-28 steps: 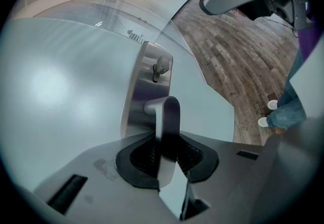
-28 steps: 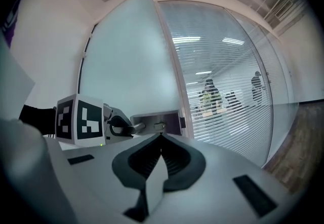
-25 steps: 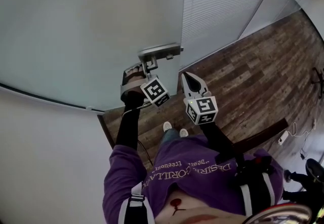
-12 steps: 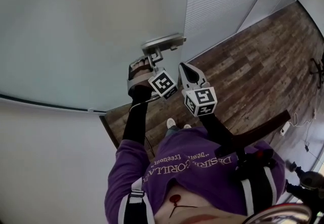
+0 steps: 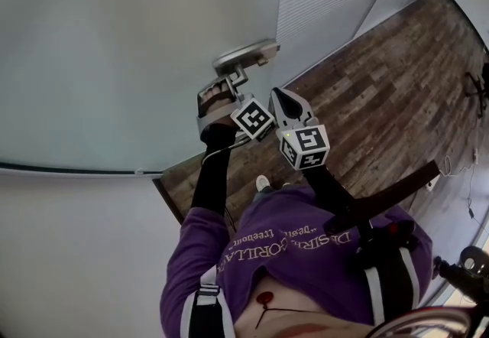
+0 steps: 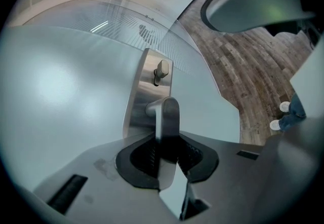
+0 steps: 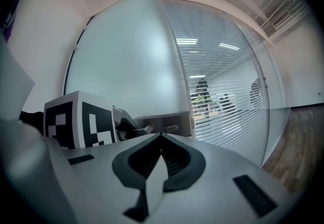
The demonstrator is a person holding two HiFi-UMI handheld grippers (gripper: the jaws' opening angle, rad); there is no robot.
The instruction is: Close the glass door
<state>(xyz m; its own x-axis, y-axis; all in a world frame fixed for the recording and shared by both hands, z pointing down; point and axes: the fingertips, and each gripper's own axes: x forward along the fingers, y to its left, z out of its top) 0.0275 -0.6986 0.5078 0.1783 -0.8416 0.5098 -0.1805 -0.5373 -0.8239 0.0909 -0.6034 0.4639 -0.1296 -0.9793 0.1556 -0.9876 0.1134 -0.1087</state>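
Glass door (image 5: 114, 46): frosted pane that fills the upper left of the head view. Its free vertical edge stands beside a striped glass partition (image 5: 336, 0). Whether the edge has met a frame cannot be told.

Door handle (image 6: 167, 121): brushed-metal lever on a tall metal backplate (image 6: 144, 86) near the door's free edge. A small thumb-turn (image 6: 162, 68) sits on the plate beyond the lever.

Left gripper (image 6: 167, 153): raised to the handle, with its fingers closed partway. The ribbed pads press on either side of the lever and the lever's end sits between them. Its marker cube (image 5: 253, 118) faces the camera in the head view.

Right gripper (image 7: 161, 139): held just beside the left one and apart from the door. Its fingers are together with nothing between them. It carries a marker cube (image 5: 305, 147) of its own.

Person: purple sweatshirt (image 5: 306, 252) with dark sleeves, both arms extended toward the door. Pale shoes (image 5: 263, 182) show below.

Floor (image 5: 382, 99): dark wood planks running to the right of the door.
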